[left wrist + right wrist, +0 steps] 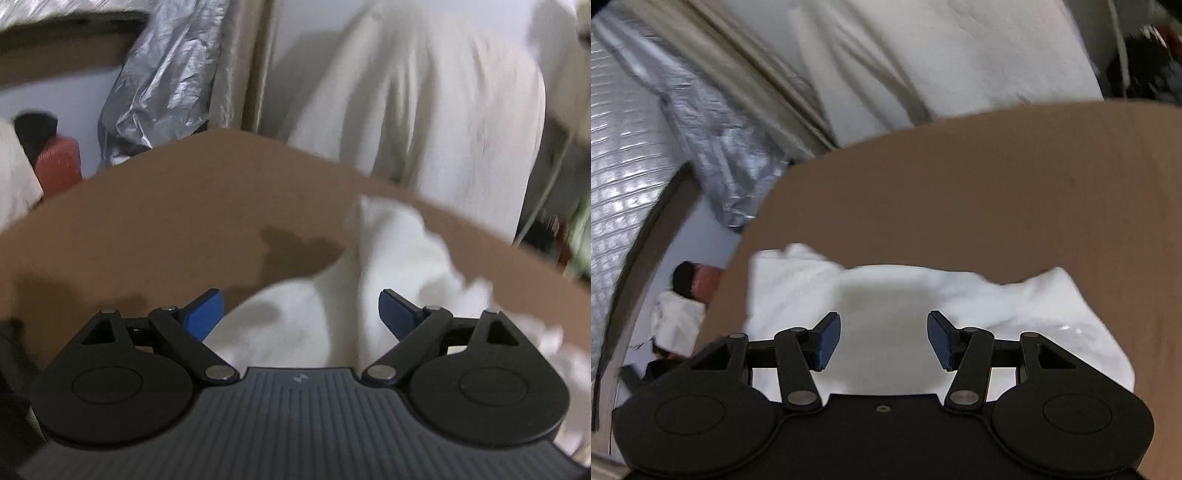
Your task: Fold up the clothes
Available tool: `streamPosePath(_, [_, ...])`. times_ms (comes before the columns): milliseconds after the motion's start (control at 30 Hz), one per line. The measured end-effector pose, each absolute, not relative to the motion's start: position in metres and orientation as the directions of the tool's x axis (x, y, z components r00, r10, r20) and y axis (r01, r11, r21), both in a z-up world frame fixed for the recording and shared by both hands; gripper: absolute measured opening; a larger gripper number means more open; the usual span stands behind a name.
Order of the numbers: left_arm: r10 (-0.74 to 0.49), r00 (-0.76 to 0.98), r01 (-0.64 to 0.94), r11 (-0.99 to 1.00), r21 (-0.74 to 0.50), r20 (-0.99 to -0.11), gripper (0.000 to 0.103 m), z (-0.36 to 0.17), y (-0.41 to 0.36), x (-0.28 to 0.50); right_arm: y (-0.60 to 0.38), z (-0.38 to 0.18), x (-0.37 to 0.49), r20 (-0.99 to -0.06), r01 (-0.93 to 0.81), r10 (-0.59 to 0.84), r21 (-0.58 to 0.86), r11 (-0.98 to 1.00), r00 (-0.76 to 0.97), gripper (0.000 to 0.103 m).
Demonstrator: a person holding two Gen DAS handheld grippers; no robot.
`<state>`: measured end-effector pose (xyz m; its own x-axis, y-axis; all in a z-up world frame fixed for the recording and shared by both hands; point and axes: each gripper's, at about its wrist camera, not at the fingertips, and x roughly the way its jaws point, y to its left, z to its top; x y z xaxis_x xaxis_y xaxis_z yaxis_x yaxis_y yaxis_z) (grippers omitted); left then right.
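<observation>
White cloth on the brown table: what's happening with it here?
A person holds a tool in each hand over a crumpled white cloth on the brown table. The left tool and right tool both stand open above the cloth, gripping nothing. The cloth is not yet neatly folded. Both pictures are blurred.

Plain brown counter, bare over most of its top. Directly on it, one rumpled white garment, bunched near the close edge; in the left wrist view the same garment spilling over the counter's right side.
</observation>
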<state>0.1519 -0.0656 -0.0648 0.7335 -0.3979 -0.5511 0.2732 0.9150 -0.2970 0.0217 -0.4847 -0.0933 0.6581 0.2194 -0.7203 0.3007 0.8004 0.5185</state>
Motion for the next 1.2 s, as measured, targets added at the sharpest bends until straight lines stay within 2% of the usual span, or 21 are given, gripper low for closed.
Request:
streamPosePath(100, [-0.45, 0.733, 0.295, 0.886, -0.357, -0.511, 0.091, -0.067, -0.058, 0.152, -0.511, -0.126, 0.044, -0.801, 0.397, 0.166, 0.451, 0.799, 0.576, 0.058])
streamPosePath(200, [-0.515, 0.679, 0.339, 0.852, -0.398, -0.524, 0.091, -0.083, -0.061, 0.159, -0.528, -0.155, 0.065, -0.869, 0.417, 0.105, 0.335, 0.845, 0.484, 0.058])
streamPosePath(300, [-0.568, 0.628, 0.354, 0.817, -0.455, -0.532, 0.091, -0.103, -0.07, 0.171, -0.537, -0.172, 0.076, -0.89, 0.383, 0.057, 0.251, 0.889, 0.452, 0.058])
streamPosePath(367, [-0.613, 0.573, 0.35, 0.784, -0.514, -0.544, 0.088, -0.118, -0.08, 0.183, -0.542, -0.177, 0.081, -0.883, 0.359, 0.087, 0.276, 0.892, 0.461, 0.058])
streamPosePath(400, [-0.659, 0.522, 0.368, 0.747, -0.554, -0.542, 0.074, -0.125, -0.088, 0.188, -0.542, -0.178, 0.084, -0.872, 0.35, 0.107, 0.3, 0.887, 0.477, 0.058])
streamPosePath(433, [-0.698, 0.476, 0.373, 0.711, -0.596, -0.535, 0.05, -0.134, -0.094, 0.192, -0.541, -0.178, 0.089, -0.86, 0.344, 0.126, 0.327, 0.88, 0.495, 0.058])
streamPosePath(467, [-0.729, 0.437, 0.364, 0.679, -0.638, -0.527, 0.043, -0.142, -0.1, 0.195, -0.54, -0.179, 0.094, -0.847, 0.341, 0.147, 0.356, 0.87, 0.51, 0.058])
streamPosePath(533, [-0.757, 0.402, 0.33, 0.645, -0.69, -0.516, 0.021, -0.155, -0.109, 0.196, -0.54, -0.187, 0.107, -0.815, 0.368, 0.234, 0.469, 0.803, 0.53, 0.06])
streamPosePath(600, [-0.743, 0.411, 0.325, 0.66, -0.677, -0.527, 0.018, -0.156, -0.116, 0.193, -0.536, -0.195, 0.119, -0.786, 0.378, 0.311, 0.551, 0.744, 0.534, 0.061])
streamPosePath(633, [-0.732, 0.427, 0.347, 0.674, -0.652, -0.531, 0.016, -0.151, -0.12, 0.189, -0.528, -0.199, 0.126, -0.799, 0.379, 0.299, 0.531, 0.758, 0.522, 0.062])
streamPosePath(700, [-0.743, 0.443, 0.408, 0.665, -0.626, -0.501, 0.015, -0.138, -0.123, 0.179, -0.511, -0.207, 0.133, -0.847, 0.352, 0.211, 0.412, 0.84, 0.488, 0.07])
streamPosePath(767, [-0.772, 0.442, 0.446, 0.631, -0.635, -0.457, 0.015, -0.128, -0.122, 0.172, -0.491, -0.216, 0.133, -0.872, 0.309, 0.142, 0.313, 0.898, 0.469, 0.069])
streamPosePath(833, [-0.793, 0.438, 0.473, 0.604, -0.642, -0.424, 0.015, -0.12, -0.12, 0.165, -0.47, -0.224, 0.128, -0.881, 0.263, 0.094, 0.237, 0.935, 0.463, 0.058])
streamPosePath(867, [-0.792, 0.438, 0.478, 0.605, -0.636, -0.425, 0.015, -0.118, -0.119, 0.163, -0.464, -0.221, 0.123, -0.874, 0.256, 0.091, 0.238, 0.937, 0.477, 0.037])
streamPosePath(900, [-0.789, 0.441, 0.484, 0.611, -0.627, -0.428, 0.015, -0.116, -0.12, 0.161, -0.459, -0.216, 0.116, -0.865, 0.255, 0.089, 0.243, 0.936, 0.495, 0.007])
streamPosePath(1067, [-0.777, 0.472, 0.452, 0.619, -0.642, -0.417, 0.015, -0.111, -0.11, 0.163, -0.455, -0.179, 0.069, -0.79, 0.29, 0.044, 0.276, 0.916, 0.612, 0.007])
streamPosePath(1200, [-0.767, 0.505, 0.458, 0.628, -0.63, -0.396, 0.015, -0.102, -0.108, 0.159, -0.467, -0.133, 0.033, -0.708, 0.301, -0.042, 0.245, 0.922, 0.705, 0.007])
